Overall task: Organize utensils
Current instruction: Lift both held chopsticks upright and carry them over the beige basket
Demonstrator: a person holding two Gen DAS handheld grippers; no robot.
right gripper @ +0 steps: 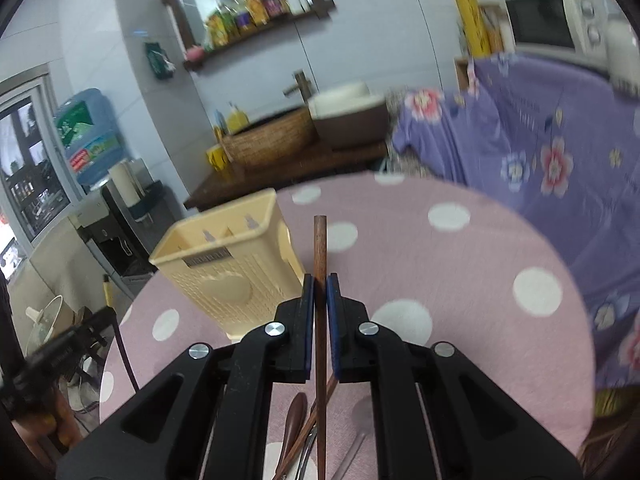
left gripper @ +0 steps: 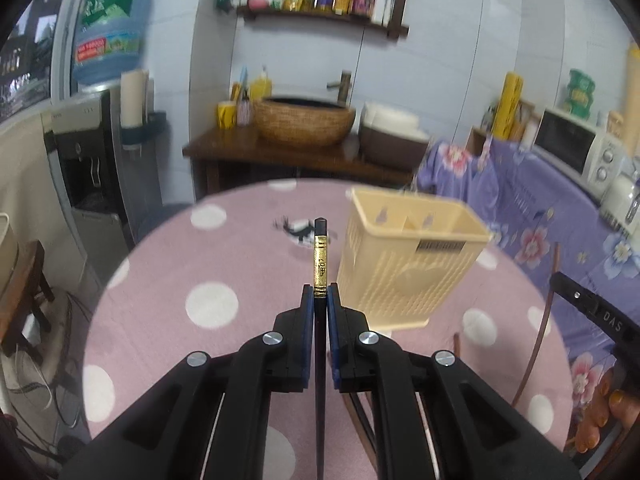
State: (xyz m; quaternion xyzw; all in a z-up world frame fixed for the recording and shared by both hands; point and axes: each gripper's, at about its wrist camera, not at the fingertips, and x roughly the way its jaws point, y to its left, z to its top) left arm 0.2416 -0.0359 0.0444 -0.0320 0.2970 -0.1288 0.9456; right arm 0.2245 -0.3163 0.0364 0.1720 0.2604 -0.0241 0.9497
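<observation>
My left gripper (left gripper: 320, 294) is shut on a black chopstick with a gold band (left gripper: 320, 256), held above the pink polka-dot table (left gripper: 168, 280). The cream plastic utensil basket (left gripper: 408, 256) stands just right of it. My right gripper (right gripper: 320, 284) is shut on a brown wooden chopstick (right gripper: 319, 248), with the same basket (right gripper: 232, 268) to its left. More brown utensils (right gripper: 298, 424) lie on the table under the right gripper. The right gripper also shows at the right edge of the left wrist view (left gripper: 592, 312), holding its thin brown stick (left gripper: 540, 328).
A small black and white object (left gripper: 298, 230) lies on the table beyond the left gripper. A purple flowered cloth (right gripper: 540, 132) covers a counter at the right with a microwave (left gripper: 576, 144). A wooden stand with a woven basin (left gripper: 304, 122) is behind the table.
</observation>
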